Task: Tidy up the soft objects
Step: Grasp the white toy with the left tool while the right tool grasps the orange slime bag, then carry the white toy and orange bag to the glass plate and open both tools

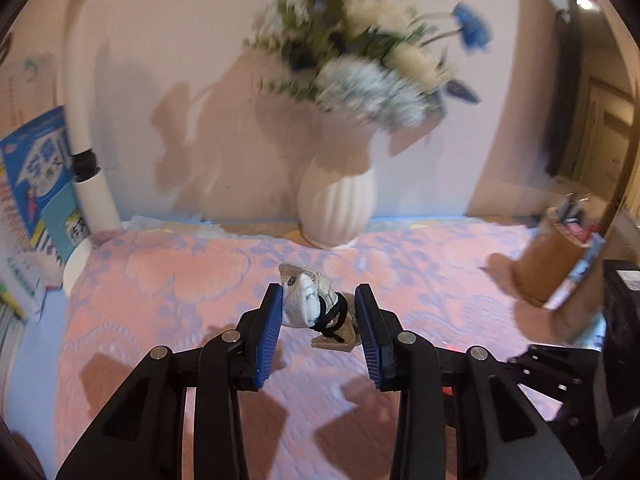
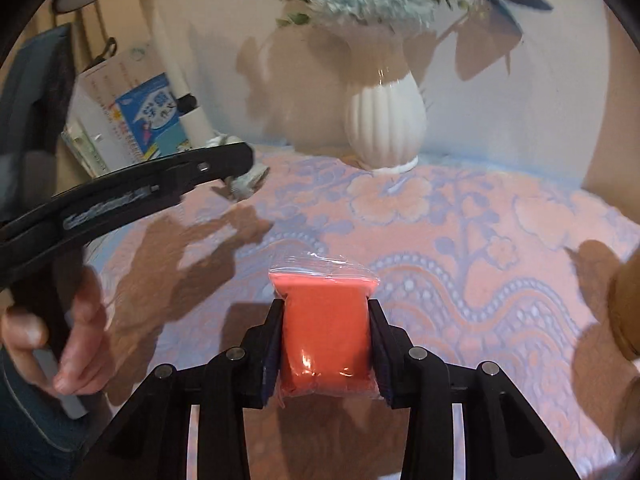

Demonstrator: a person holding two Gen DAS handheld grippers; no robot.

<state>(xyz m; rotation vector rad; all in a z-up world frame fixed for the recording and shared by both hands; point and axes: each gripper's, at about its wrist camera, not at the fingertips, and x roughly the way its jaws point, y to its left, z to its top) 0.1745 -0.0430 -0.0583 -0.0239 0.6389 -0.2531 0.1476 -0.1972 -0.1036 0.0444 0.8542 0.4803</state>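
Right tool (image 2: 326,332) pinches an orange bagged pack (image 2: 325,328); left tool (image 1: 318,312), spread, flanks a wrapped white bundle (image 1: 310,304).

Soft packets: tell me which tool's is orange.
The right tool grips the orange packet; the left tool has a white bundle tied with black cord.

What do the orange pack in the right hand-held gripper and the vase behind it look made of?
Orange pack: soft clay or foam, by its matte look, in clear glossy film that crinkles at the top. Vase: likely glazed ceramic, white, ribbed, with shiny highlights.
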